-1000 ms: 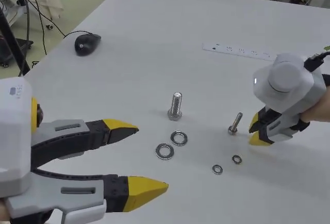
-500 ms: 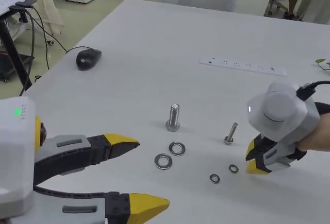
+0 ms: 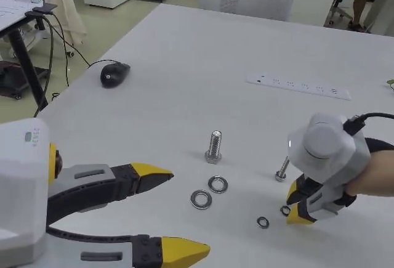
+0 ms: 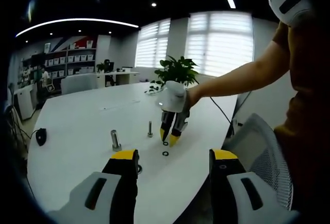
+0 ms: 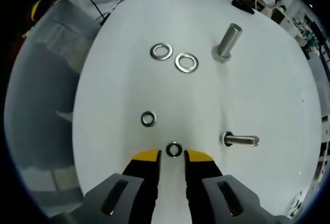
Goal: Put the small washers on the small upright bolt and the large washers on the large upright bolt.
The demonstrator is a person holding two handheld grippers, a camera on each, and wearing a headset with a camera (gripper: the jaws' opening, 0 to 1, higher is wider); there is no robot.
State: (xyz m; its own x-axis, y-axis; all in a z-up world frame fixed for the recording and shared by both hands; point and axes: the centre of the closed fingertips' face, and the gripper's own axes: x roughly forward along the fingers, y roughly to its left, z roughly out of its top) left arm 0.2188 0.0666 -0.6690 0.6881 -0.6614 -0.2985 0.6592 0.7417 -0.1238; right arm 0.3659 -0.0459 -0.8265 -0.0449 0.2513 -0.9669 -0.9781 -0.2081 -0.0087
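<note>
Lower right in the head view, the right gripper point(image 3: 295, 205) sets its slightly parted, empty tips right at a small washer point(image 5: 174, 149), while the left gripper point(image 3: 188, 212) gapes wide at lower left.

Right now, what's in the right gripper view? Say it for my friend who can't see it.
The right gripper has its open, yellow-tipped jaws either side of a small washer on a white table. Beyond are a second small washer, two large washers, a large bolt and a small bolt.
</note>
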